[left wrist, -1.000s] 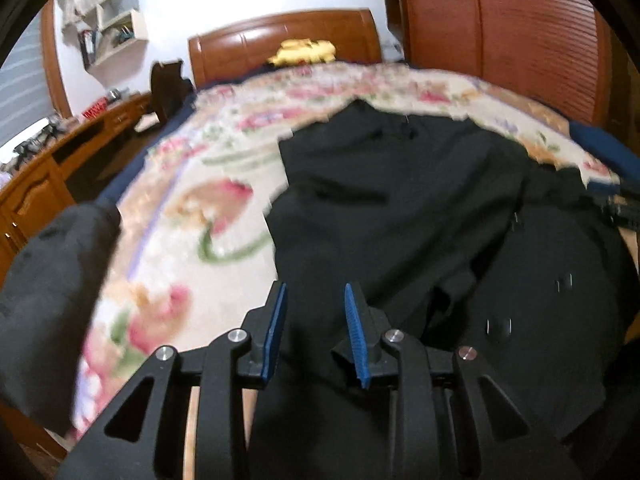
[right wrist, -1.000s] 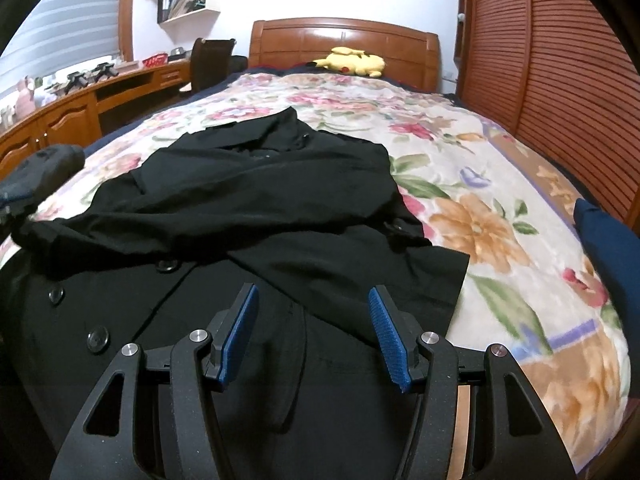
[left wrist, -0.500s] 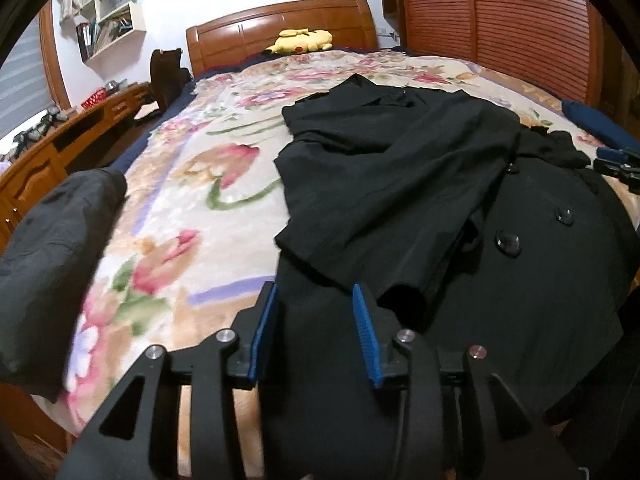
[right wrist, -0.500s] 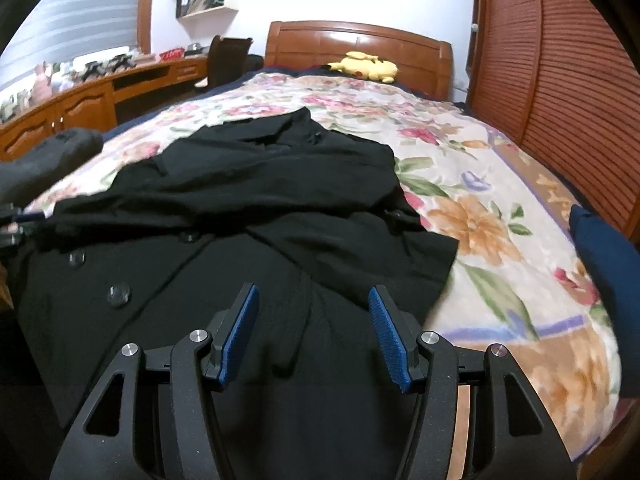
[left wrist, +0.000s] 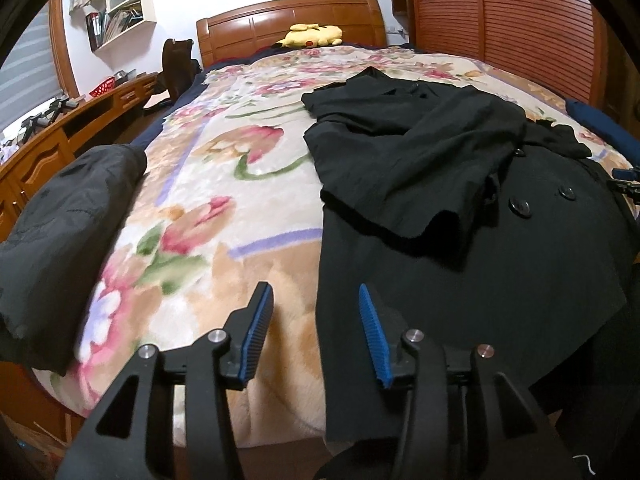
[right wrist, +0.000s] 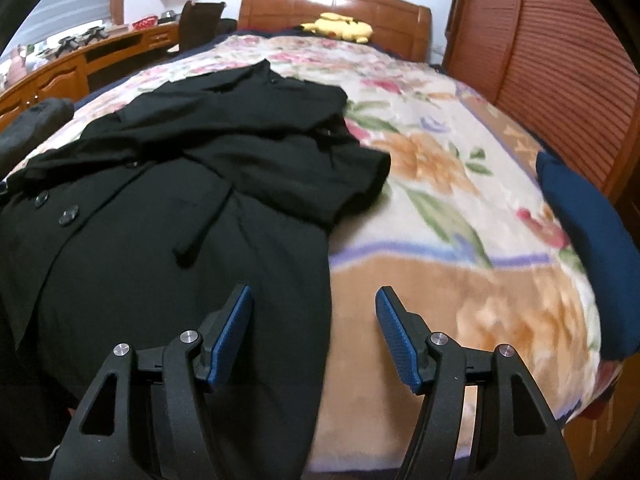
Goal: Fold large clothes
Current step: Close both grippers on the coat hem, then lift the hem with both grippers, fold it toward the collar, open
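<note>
A large black buttoned coat (left wrist: 480, 208) lies spread on the floral bed, its sleeves folded across the chest and its hem hanging over the foot edge. It also shows in the right wrist view (right wrist: 180, 208). My left gripper (left wrist: 316, 312) is open and empty, hovering over the coat's left hem edge near the foot of the bed. My right gripper (right wrist: 314, 316) is open and empty, above the coat's right hem edge. The right gripper's tip shows at the far right of the left wrist view (left wrist: 626, 182).
The floral blanket (left wrist: 224, 184) covers the bed. A dark grey garment (left wrist: 60, 232) lies at the bed's left edge. A navy blue cloth (right wrist: 592, 232) lies at the right edge. A yellow plush toy (left wrist: 312, 36) sits by the wooden headboard. A wooden desk (left wrist: 48, 136) runs along the left.
Both grippers have pulled back toward the foot of the bed and moved outward to the coat's side edges. The left gripper's jaws have opened wider.
</note>
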{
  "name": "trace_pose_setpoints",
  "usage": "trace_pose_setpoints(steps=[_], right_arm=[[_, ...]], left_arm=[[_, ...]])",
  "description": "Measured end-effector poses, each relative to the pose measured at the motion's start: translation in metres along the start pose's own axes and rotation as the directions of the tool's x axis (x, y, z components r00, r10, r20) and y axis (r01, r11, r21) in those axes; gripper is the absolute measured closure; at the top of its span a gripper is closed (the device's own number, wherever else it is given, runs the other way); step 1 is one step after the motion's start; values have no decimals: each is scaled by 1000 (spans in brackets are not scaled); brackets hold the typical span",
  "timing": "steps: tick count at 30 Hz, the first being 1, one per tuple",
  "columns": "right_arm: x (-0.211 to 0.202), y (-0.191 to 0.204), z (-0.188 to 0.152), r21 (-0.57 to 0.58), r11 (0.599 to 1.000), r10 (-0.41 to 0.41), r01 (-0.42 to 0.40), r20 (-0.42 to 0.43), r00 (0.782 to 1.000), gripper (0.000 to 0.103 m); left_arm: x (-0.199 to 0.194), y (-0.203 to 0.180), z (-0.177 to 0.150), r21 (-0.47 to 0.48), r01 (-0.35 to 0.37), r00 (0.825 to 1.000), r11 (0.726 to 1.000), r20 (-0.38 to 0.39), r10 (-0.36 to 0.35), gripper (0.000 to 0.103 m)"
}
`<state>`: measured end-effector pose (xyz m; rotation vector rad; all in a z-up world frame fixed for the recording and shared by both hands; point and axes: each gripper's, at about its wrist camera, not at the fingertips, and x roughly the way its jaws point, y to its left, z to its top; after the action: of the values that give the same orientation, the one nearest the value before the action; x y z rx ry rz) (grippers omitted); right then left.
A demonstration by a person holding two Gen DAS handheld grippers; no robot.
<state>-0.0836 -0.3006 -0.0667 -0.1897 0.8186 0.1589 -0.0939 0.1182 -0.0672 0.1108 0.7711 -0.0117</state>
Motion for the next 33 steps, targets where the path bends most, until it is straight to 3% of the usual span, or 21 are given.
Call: trace_pose_setpoints(steps=[18, 25, 27, 29, 33], right_arm=[[-9, 10, -28, -14, 997, 75, -76, -28, 997, 40], [-11, 16, -30, -26, 993, 114, -115, -31, 993, 58], [-12, 19, -31, -34, 990, 135, -136, -28, 990, 71], [-13, 24, -29, -54, 988, 146, -146, -15, 989, 96], [-24, 27, -21, -60, 989, 142, -138, 52, 989, 100]], left_arm=[[-4, 2, -11, -52, 26, 1000, 998, 7, -25, 59], [-8, -4, -17, -52, 83, 997, 995, 8, -83, 60], [-9, -5, -17, -45, 102, 995, 994, 11, -102, 71], [-12, -8, -16, -34, 135, 991, 990, 7, -134, 89], [-30, -14, -7, -18, 140, 989, 990, 46, -139, 101]])
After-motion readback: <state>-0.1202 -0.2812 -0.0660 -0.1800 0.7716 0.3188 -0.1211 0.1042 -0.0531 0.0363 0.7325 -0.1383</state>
